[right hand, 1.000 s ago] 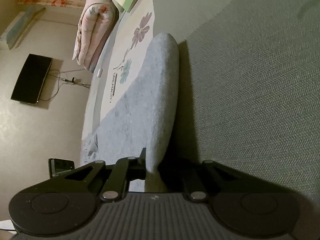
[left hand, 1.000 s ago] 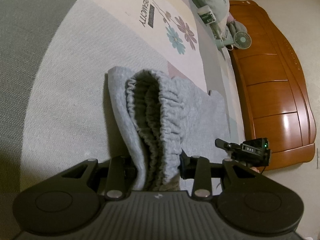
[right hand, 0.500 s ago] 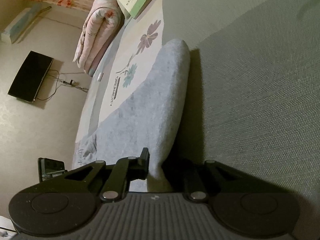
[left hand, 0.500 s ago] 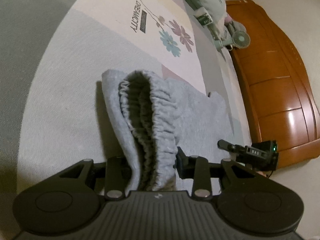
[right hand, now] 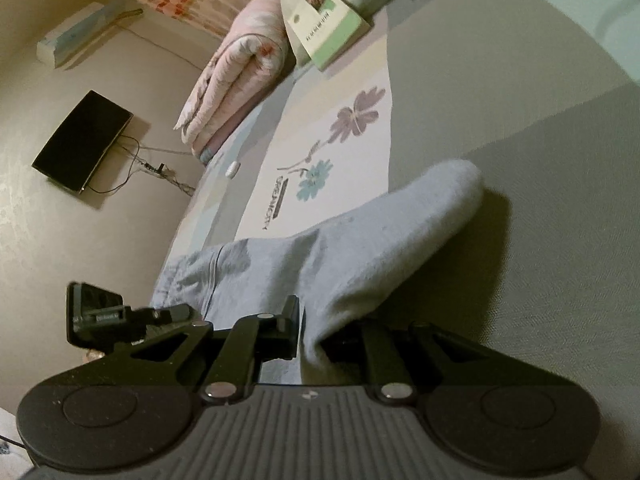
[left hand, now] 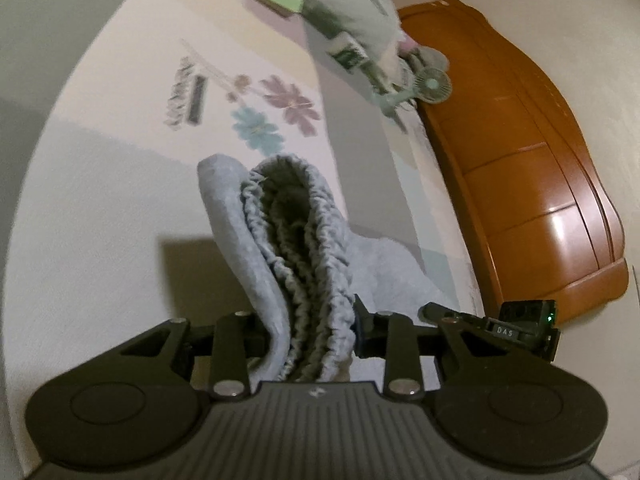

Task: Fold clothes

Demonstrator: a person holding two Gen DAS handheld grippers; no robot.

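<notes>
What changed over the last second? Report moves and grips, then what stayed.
Both grippers lifted the grey garment further off the bed; its shadow widened. Left gripper fingers are closing on the gathered waistband; right gripper stays clamped on the fabric edge. Book and fan unmoved.

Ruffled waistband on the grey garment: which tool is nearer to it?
Left. The left tool has jaws closing on the waistband; the right tool grips a smooth fold farther along.

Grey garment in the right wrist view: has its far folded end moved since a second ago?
Yes. The grey garment, pinched in the right claw, has swung its far end down and right, away from the printed flowers on the bed sheet.
</notes>
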